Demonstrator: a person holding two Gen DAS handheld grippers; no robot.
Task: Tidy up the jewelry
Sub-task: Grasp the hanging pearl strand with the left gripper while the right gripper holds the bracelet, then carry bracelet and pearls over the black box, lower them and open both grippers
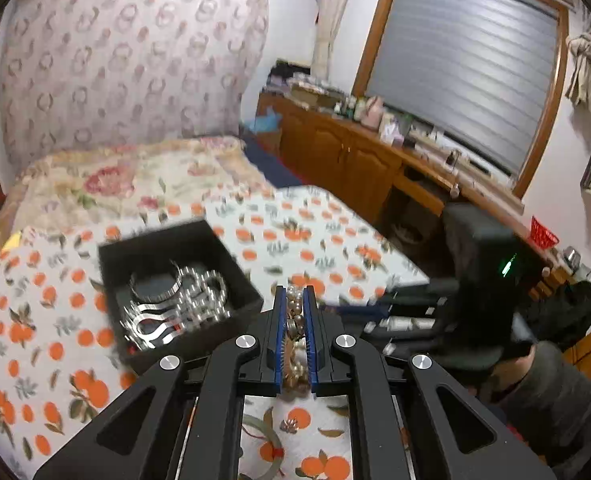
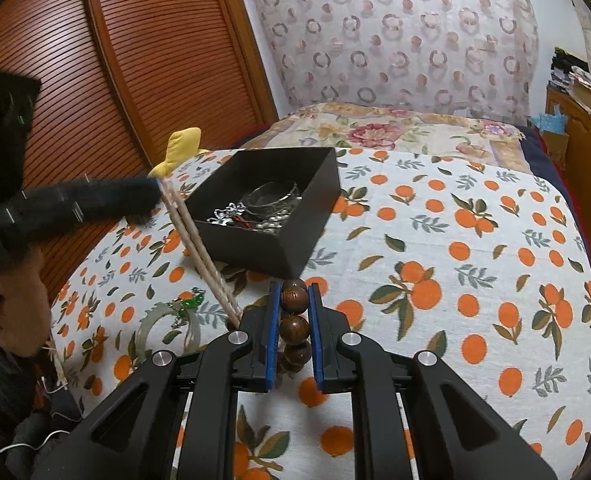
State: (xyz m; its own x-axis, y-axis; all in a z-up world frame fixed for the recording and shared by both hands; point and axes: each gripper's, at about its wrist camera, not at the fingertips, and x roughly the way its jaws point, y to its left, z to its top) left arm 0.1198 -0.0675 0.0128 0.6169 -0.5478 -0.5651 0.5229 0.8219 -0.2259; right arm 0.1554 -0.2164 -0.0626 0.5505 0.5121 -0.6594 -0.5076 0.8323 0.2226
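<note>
Left wrist view: left gripper point(image 1: 294, 300) clamped narrow on a pearl string point(image 1: 294, 320), blue pads pressing round, glossy cream beads on both sides, probably gripped mid-length so that the loose ends hang free for the carry. Beyond and to the left, a black box point(image 1: 231, 264) on the orange-print cloth point(image 1: 295, 236), square, matte, open-topped, already holding a heap of bright silver pieces point(image 1: 167, 304), ridged and curved, apparently the collecting place. Under the gripper, near, part of a pale green bangle point(image 1: 263, 432) flat on the cloth, smooth and translucent, not yet gathered. Far right, the other tool's black body with a green light, blurred. Right wrist view: right gripper point(image 2: 294, 300) closed on a wooden bead bracelet point(image 2: 294, 312), big dark brown spheres, polished, stacked in a line between the pads, held near the box's near corner, likely waiting for a turn to drop in. Box point(image 2: 295, 240) just beyond, silver bangle point(image 2: 273, 196) and chain inside. To the left, the pearl string point(image 2: 199, 256) stretched taut in two pale strands from the raised left tool, blurred black, down toward the cloth point(image 2: 455, 280). Near left, the green bangle point(image 2: 151, 324) with a bright green charm beside it, lying apart from the box.
</note>
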